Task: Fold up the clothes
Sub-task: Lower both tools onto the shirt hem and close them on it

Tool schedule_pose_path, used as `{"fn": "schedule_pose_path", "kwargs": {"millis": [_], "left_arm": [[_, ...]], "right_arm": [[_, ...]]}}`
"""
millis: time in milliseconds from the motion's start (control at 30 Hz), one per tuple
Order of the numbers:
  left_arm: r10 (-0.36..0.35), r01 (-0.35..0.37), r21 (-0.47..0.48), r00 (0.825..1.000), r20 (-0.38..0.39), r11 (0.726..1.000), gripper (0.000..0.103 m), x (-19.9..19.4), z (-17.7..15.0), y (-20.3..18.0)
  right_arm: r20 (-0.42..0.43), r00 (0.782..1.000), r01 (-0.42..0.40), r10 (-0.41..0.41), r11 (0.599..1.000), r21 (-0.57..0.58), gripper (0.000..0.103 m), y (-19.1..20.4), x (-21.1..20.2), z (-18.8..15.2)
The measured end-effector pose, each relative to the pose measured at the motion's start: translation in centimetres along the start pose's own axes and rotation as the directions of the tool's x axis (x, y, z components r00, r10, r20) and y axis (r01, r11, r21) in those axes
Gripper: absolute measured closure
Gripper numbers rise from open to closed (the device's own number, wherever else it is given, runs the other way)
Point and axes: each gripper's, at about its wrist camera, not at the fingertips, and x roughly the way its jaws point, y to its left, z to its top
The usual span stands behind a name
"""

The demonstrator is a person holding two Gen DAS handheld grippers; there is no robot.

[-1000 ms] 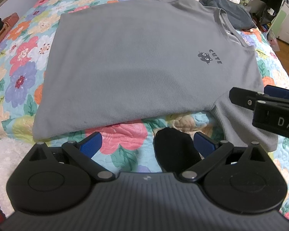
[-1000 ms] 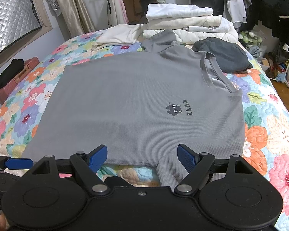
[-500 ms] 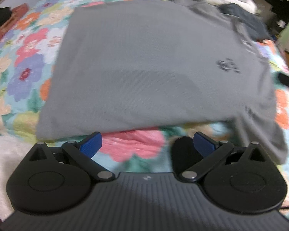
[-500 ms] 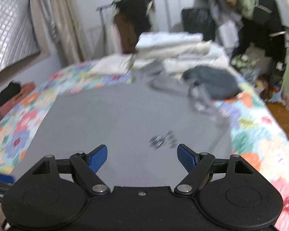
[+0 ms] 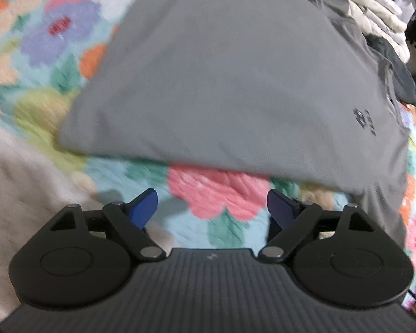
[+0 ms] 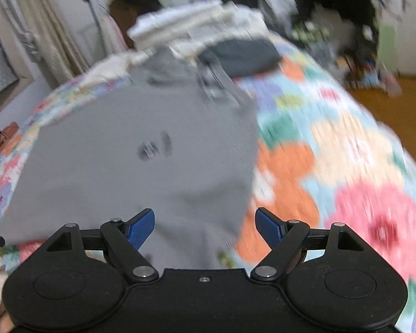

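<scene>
Both views are smeared by motion. The dark print [image 6: 154, 147] on the gray shirt [image 6: 130, 144] is unreadable, and the folded white pile [image 6: 185, 25] behind it blurs together. In the left view the shirt's sleeve [image 5: 385, 213] runs behind the claw's body.
</scene>
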Motion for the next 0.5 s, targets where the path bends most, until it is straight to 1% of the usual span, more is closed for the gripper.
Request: {"fn": "schedule_pose_path", "kwargs": {"millis": [33, 100, 267, 333, 400, 433, 467, 500], "left_arm": [[-0.008, 0.008, -0.011, 1.000, -0.016, 1.000, 0.016, 0.5, 0.1, 0.0], [-0.003, 0.002, -0.028, 0.999, -0.036, 1.000, 0.016, 1.4, 0.1, 0.1], [0.027, -0.031, -0.072, 0.998, -0.048, 0.997, 0.014, 3.1, 0.5, 0.1], [0.022, -0.025, -0.099, 0.999, -0.030, 0.995, 0.013, 3.9, 1.2, 0.4], [0.051, -0.052, -0.120, 0.999, -0.010, 0.991, 0.013, 4.7, 1.9, 0.6], [0.071, -0.071, -0.122, 0.997, 0.001, 0.990, 0.018, 5.1, 2.0, 0.7], [0.094, -0.092, -0.110, 0.995, 0.017, 0.990, 0.024, 5.3, 2.0, 0.6], [0.111, -0.108, -0.088, 0.993, 0.035, 0.990, 0.038, 5.5, 1.9, 0.3]], "right_arm": [[-0.026, 1.000, 0.006, -0.005, 1.000, 0.017, 0.019, -0.5, 0.4, -0.6], [-0.070, 0.998, -0.002, 0.005, 0.999, 0.039, 0.019, -1.4, 1.2, -1.8], [-0.147, 0.987, -0.056, 0.065, 0.996, 0.063, 0.019, -1.9, 2.9, -3.4], [-0.162, 0.983, -0.075, 0.084, 0.995, 0.059, 0.019, -2.0, 3.6, -4.0], [-0.160, 0.983, -0.082, 0.089, 0.995, 0.052, 0.019, -1.9, 4.2, -4.6], [-0.146, 0.984, -0.097, 0.103, 0.994, 0.045, 0.020, -1.8, 4.2, -4.8], [-0.132, 0.983, -0.124, 0.129, 0.991, 0.046, 0.029, -1.7, 4.2, -4.9], [-0.120, 0.981, -0.150, 0.155, 0.988, 0.047, 0.048, -1.6, 4.2, -4.9]]}}
